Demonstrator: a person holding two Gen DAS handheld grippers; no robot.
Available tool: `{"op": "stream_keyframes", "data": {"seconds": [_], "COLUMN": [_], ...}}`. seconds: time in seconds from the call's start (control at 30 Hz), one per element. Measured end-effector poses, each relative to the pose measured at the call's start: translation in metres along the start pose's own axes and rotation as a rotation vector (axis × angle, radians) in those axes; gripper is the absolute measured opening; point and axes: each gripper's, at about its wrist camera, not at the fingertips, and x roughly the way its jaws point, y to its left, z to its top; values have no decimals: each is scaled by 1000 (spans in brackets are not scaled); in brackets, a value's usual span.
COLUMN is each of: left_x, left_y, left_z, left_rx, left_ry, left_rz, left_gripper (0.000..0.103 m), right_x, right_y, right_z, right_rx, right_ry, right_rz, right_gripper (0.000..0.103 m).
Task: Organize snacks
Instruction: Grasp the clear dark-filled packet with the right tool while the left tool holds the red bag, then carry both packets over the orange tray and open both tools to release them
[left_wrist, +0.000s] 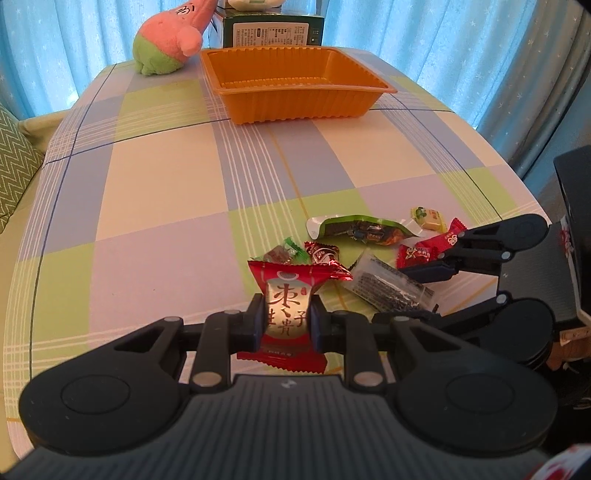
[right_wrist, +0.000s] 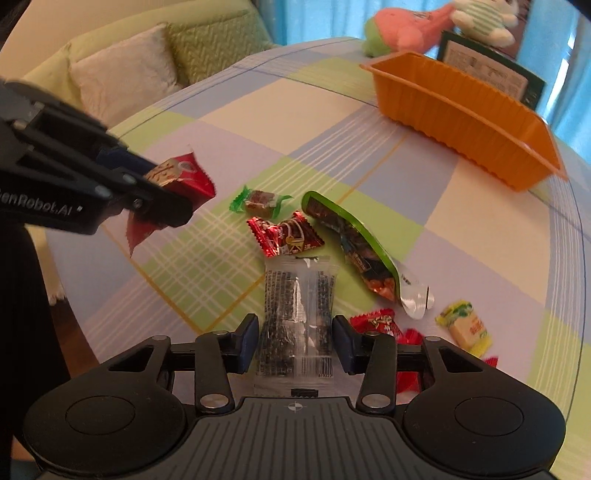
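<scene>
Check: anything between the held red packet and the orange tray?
Left wrist view: only bare checked tablecloth between the red packet, shut in the left gripper, and the orange tray.

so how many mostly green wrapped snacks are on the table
2: a small green twist candy at the pile's far left, and a long green packet beside it to the right. Others could be hidden.

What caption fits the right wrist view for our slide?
Right gripper open around a clear seaweed packet; left gripper holds a red jujube snack.
</scene>
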Motion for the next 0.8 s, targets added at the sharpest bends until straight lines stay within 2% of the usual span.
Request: {"op": "stream_keyframes", "data": {"seconds": [0.17, 0.53, 0.8], "left_x": [-3, -14, -23], "left_y": [0, -4, -10], "left_z": [-1, 0, 17], "left_rx": [-7, -19, -56], "left_ry": [-3, -25, -78], "left_rz": [7, 9, -7], "left_gripper": [22, 22, 22], "right_x": [-6, -49, -80], "right_y": [4, 9, -13], "right_z": [-4, -17, -2], "right_rx": [62, 157, 281], "right_ry": [-31, -125, -185], "right_rz": [-21, -62, -115], "right_gripper": [38, 38, 38]}}
